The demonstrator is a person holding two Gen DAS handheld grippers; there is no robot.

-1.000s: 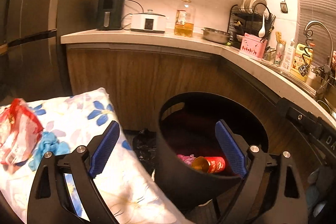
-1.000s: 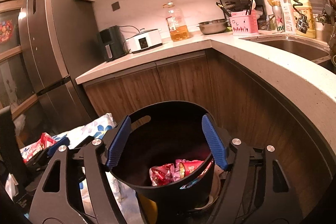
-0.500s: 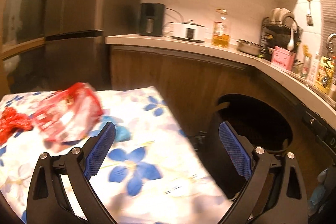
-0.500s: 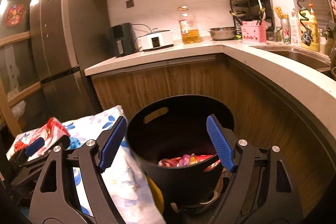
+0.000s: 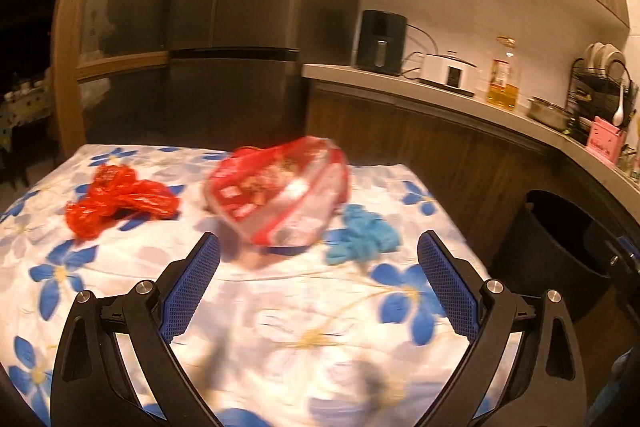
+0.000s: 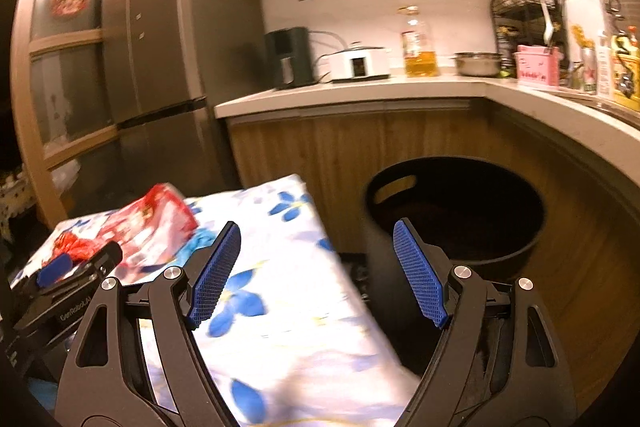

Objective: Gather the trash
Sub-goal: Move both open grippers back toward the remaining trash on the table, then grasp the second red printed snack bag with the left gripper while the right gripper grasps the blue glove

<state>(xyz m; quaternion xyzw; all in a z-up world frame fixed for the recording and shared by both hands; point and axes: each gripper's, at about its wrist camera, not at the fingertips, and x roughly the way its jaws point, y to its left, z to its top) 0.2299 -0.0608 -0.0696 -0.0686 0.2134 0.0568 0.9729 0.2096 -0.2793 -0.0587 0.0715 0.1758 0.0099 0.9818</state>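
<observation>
- While the left wrist view was blurred, the left hand-held gripper (image 5: 318,283) was spread wide with nothing between its blue pads (image 5: 192,287), hovering over a worktop with a white cloth printed with blue flowers (image 5: 304,327).
- Red-and-clear snack bag (image 5: 280,195) lay on the cloth just ahead of the gripper, puffed up, not touched.
- Crumpled red wrapper (image 5: 116,201) sat left of the bag, apart from it.
- Blue crumpled piece (image 5: 362,233) lay just right of the bag; couldn't tell if they touched.
- Black trash bin (image 5: 560,251) stood on the floor off the cloth's right edge, below the kitchen counter (image 5: 440,97).
- Counter carried a dark appliance (image 5: 381,42), a white cooker (image 5: 448,71) and an oil bottle (image 5: 502,79).

- Right wrist view: right hand-held gripper (image 6: 316,275) was also wide apart and held nothing, pads (image 6: 420,275) straddling the gap between the cloth's edge (image 6: 288,291) and the bin (image 6: 456,211).
- Bin was open-topped, inside too dark to tell contents, with a handle slot near its rim.
- Snack bag (image 6: 156,227) lay further left on the cloth, red wrapper (image 6: 74,245) behind it, blue piece (image 6: 204,237) peeking beside the bag.
- Left gripper's black body (image 6: 72,279) showed at lower left, just short of the snack bag.
- Tall fridge (image 6: 168,47) stood behind the worktop.
</observation>
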